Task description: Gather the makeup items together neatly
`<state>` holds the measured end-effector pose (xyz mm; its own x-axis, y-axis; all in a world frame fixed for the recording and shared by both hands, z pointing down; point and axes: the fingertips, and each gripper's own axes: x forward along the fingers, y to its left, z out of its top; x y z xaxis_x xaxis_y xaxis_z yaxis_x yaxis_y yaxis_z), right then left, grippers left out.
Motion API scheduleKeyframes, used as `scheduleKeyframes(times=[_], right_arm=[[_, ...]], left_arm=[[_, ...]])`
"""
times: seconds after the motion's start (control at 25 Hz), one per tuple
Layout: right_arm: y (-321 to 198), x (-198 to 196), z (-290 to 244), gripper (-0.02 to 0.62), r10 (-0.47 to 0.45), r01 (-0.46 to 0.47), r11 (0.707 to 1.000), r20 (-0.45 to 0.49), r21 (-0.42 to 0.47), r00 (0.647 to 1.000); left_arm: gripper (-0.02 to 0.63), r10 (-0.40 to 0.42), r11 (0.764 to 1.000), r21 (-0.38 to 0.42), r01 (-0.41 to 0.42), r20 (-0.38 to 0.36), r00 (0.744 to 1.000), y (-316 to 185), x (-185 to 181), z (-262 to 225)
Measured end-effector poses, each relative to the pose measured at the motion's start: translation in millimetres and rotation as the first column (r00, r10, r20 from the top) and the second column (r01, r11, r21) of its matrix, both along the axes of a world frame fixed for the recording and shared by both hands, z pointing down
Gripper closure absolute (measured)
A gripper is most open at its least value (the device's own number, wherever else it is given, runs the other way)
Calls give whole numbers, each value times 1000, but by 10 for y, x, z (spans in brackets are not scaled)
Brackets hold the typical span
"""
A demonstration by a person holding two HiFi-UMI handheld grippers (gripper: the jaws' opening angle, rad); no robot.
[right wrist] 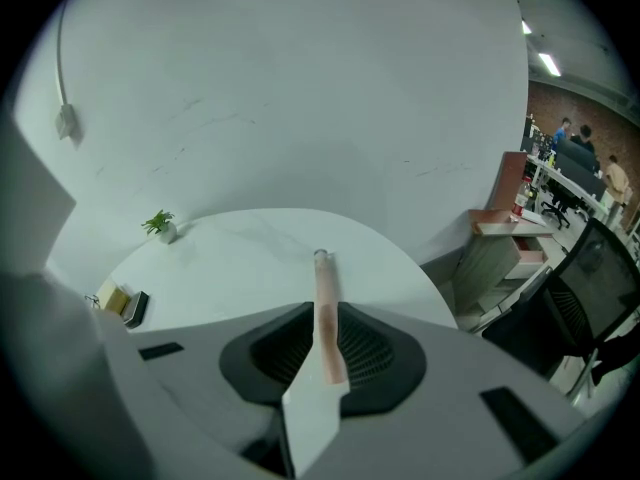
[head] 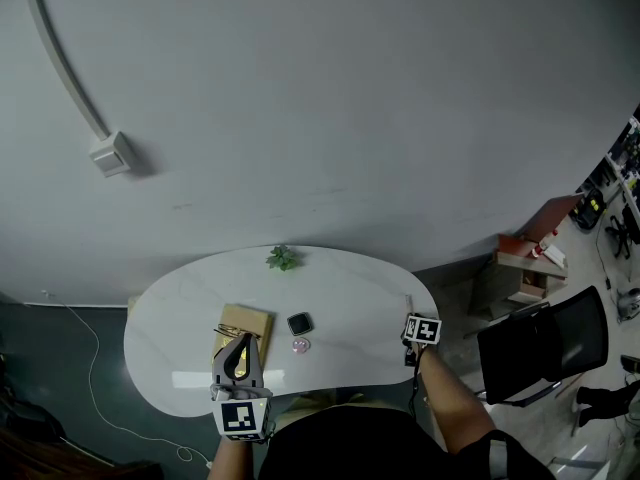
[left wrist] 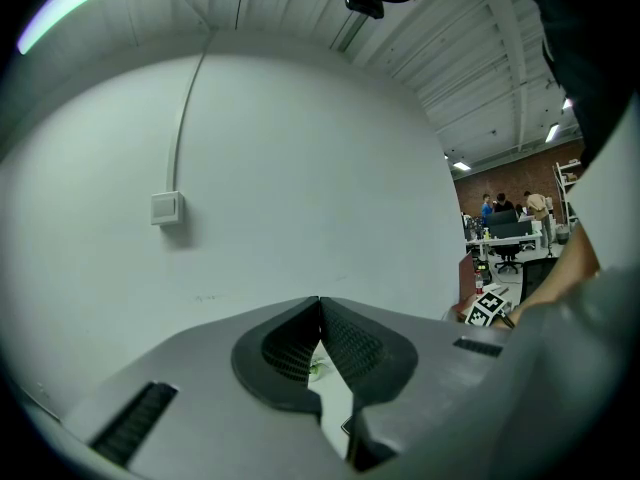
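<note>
- Left gripper (left wrist: 320, 310) is kept pressed together, empty, over the tan box (head: 250, 320).
- Pink stick (right wrist: 323, 273) is pinched by the right gripper (right wrist: 325, 308) at the table's (head: 180, 318) right edge.
- Gathering is judged barely begun; the compact (head: 299, 323) lies well apart.

table (head: 360, 278): white, rounded
far edge: plant (head: 282, 258)
middle: tan box (head: 247, 321), black compact (head: 299, 323), pink jar (head: 300, 345)
</note>
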<state>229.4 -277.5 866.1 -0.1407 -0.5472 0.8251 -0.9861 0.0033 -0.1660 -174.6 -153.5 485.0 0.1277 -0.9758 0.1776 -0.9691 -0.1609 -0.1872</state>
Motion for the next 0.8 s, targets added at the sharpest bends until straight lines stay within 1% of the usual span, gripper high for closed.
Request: scheduleKeyframes(times=[0.08, 0.2, 0.28, 0.44, 0.52, 0.6, 0.68, 0.8], right_arm=[[-20, -29, -16, 517, -22, 22, 1000, -14, 4, 1000], [-35, -49, -58, 489, -60, 61, 998, -43, 13, 997], [-57, -63, -99, 472, -88, 90, 996, -67, 26, 994], [-134, -145, -278, 440, -154, 166, 983, -147, 76, 977], [-169, -319, -440, 434, -227, 252, 960, -192, 119, 955], [-171, -606, -569, 434, -317, 349, 925, -204, 148, 926], [-137, -946, -613, 433, -389, 415, 896, -171, 156, 905], [-47, -1439, -605, 433, -467, 479, 866, -112, 146, 877]], left_arm=[[584, -2, 1000, 4, 2, -7, 1000, -1, 4, -3], [584, 2, 1000, -10, -2, 12, 1000, 21, 18, 15], [584, 1, 1000, -8, -1, 8, 1000, 26, 24, 12], [584, -2, 1000, 2, 2, -9, 1000, 14, 12, 10], [584, -5, 1000, -10, 5, 0, 1000, 16, -10, 29], [584, -12, 1000, -18, 12, 7, 1000, 18, -44, 44], [584, -23, 1000, -11, 23, -5, 1000, 15, -89, 45], [584, -37, 999, -2, 37, -17, 999, 18, -158, 50]])
